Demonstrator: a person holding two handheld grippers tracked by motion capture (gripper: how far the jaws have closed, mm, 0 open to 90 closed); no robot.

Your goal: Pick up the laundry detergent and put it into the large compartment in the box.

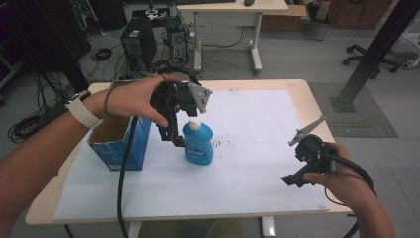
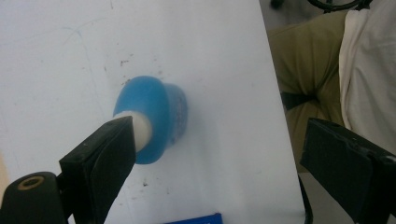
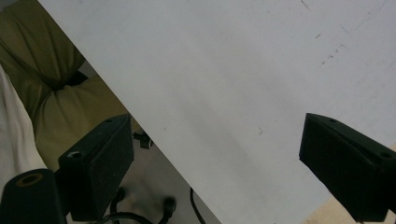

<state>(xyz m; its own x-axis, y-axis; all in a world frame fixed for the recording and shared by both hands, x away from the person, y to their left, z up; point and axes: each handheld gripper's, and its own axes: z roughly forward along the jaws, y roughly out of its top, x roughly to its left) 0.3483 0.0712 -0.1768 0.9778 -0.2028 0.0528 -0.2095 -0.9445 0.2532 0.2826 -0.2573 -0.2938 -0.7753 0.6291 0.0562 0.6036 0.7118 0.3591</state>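
Blue bottle [image 1: 198,144] with white cap stands upright on the white sheet [image 1: 257,148] covering the surface, just right of the open blue box [image 1: 120,144]. Left hand-held gripper [image 1: 174,130] points down over the bottle; in the left gripper view its jaws are spread wide, one jaw's tip overlapping the white cap [image 2: 140,130], the other far off to the side. Contact with the cap: can't tell. Nothing gripped. Right hand-held gripper [image 1: 293,179] sits low near the sheet's right front corner, well away from the bottle, jaws wide apart, empty.
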